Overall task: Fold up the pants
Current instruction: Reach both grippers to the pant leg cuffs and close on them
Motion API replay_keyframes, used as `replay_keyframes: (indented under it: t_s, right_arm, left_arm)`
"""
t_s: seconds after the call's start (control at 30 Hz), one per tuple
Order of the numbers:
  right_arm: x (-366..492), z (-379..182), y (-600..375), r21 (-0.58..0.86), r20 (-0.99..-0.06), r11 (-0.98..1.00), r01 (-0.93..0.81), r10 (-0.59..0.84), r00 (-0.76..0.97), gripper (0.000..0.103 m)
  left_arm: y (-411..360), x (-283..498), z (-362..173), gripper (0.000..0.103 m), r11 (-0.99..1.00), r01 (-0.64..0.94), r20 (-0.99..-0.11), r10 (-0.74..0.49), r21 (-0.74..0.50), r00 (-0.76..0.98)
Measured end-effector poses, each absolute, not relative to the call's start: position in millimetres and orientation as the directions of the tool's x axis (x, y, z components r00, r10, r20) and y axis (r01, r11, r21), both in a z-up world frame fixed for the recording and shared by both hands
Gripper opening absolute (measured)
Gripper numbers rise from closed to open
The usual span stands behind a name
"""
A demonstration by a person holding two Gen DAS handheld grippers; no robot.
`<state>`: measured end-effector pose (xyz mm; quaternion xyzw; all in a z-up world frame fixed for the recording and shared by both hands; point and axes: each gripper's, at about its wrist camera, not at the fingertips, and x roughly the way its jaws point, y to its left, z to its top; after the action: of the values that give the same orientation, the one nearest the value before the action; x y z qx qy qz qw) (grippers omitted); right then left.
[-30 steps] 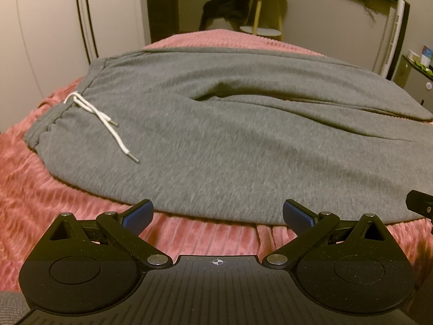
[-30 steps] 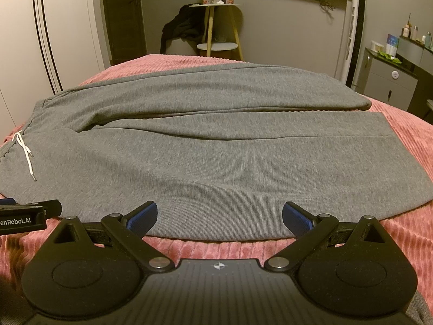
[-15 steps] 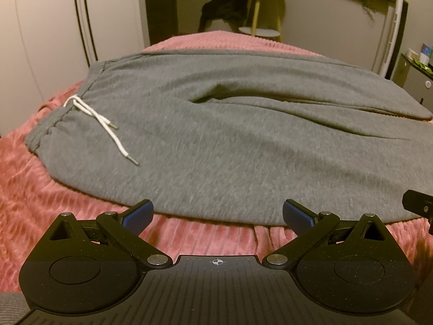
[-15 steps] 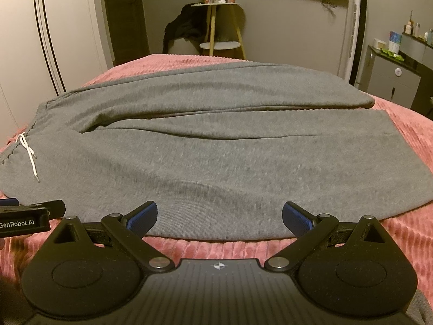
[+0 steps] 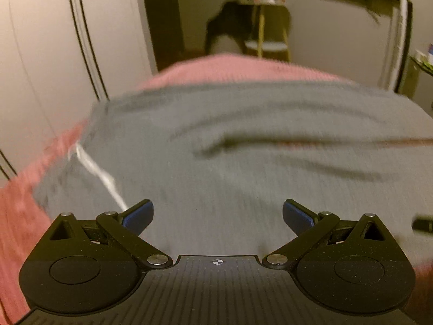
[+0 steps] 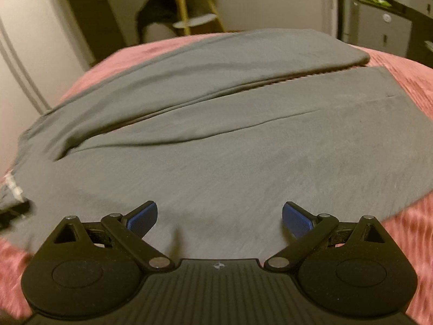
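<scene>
Pants (image 6: 216,146): grey knit cloth, matt, softly heathered, with a white woven cord drawstring (image 5: 100,173) at the waist. Bedspread (image 6: 406,62) beneath the pants: pink ribbed plush cloth, matt. Left gripper (image 5: 216,214) and right gripper (image 6: 219,215): matt black speckled plastic bodies, blue textured pads (image 6: 296,219), bright metal pivot pins. Shelf stand (image 6: 186,8) beyond the pants: yellowish wood legs, smooth.

Dim, warm light; heavy motion blur, perhaps worst leftward.
</scene>
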<state>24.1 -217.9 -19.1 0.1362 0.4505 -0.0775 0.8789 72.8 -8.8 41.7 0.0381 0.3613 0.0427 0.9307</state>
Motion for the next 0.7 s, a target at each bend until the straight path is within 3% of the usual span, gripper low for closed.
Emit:
replay_keyframes:
  t_s: [0.13,0.4,0.57,0.7]
  right_arm:
    - [60,-44,-236,0.055,-0.856,0.945,0.324,-0.123,0.503,0.099]
    - [74,-64,-251,0.030,-0.871,0.932,0.362,-0.153,0.467,0.099]
    - [107,-40,-254,0.018,-0.919,0.945,0.328,-0.113,0.377,0.099]
    - [162,10,-266,0.070,-0.827,0.933,0.354,-0.144,0.543,0.099]
  left_arm:
    - [-6,121,47,0.103,0.983,-0.154,-0.620,0.183,0.101,0.763]
    - [30,179,-1,0.103,0.925,-0.348,-0.546,0.374,0.155,0.750]
    - [63,188,-13,0.103,0.872,-0.457,-0.451,0.484,0.175,0.750]
    - [83,191,-20,0.103,0.843,-0.528,-0.403,0.520,0.100,0.753]
